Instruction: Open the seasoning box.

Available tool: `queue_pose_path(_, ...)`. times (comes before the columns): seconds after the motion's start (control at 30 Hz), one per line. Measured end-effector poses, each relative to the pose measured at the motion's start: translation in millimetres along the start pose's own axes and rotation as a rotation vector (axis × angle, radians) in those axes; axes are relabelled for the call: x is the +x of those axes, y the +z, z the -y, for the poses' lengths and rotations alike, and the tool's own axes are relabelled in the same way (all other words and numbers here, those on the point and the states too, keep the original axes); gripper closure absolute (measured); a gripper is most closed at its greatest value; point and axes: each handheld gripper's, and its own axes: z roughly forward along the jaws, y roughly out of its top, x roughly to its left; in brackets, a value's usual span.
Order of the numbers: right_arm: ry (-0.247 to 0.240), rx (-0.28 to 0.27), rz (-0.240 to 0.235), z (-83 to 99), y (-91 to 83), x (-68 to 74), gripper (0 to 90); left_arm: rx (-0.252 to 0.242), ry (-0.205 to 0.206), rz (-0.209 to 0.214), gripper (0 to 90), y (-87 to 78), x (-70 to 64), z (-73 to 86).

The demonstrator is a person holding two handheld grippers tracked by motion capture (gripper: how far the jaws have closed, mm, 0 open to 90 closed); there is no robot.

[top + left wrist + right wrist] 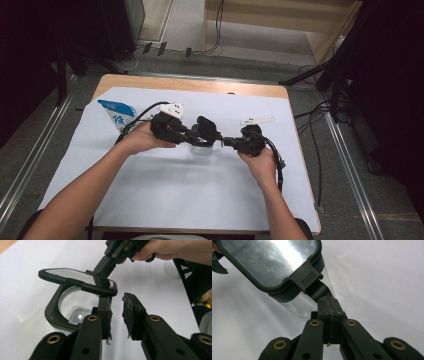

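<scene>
Clear container (75, 312) with a black rim sits near the middle of the white-covered worktop (200, 200), looking empty inside. Its black-framed lid (77, 280) is tilted up, the tab pinched by the clenched right hand-held gripper (328, 305). The left hand-held gripper (116, 315) is released, jaws apart beside the container's rim. A blue-and-white packet (117, 114) lies well left; its print is unreadable.

Black-rimmed clear container (65, 312), black lid (77, 281)
</scene>
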Motion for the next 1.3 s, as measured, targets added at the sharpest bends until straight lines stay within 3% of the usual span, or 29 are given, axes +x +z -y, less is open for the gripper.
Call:
queue_pose_path(0.33,0.003,-0.002,0.001,-0.3,-0.1,0.5,90.0,0.007,-0.009,-0.007,83.6,7.7,-0.6,-10.5)
queue_pose_path(0.5,0.005,-0.004,0.003,-0.4,0.1,0.7,90.0,-0.016,-0.012,-0.003,83.6,11.2,-2.1,-13.9)
queue_pose_path(0.93,0.006,-0.011,0.003,-1.5,3.2,2.0,90.0,-0.016,0.009,-0.003,83.5,21.1,-5.8,-28.0)
queue_pose_path(1.3,0.013,-0.015,0.002,-1.6,4.4,2.7,90.0,-0.020,-0.017,0.014,83.8,32.1,-5.3,-34.1)
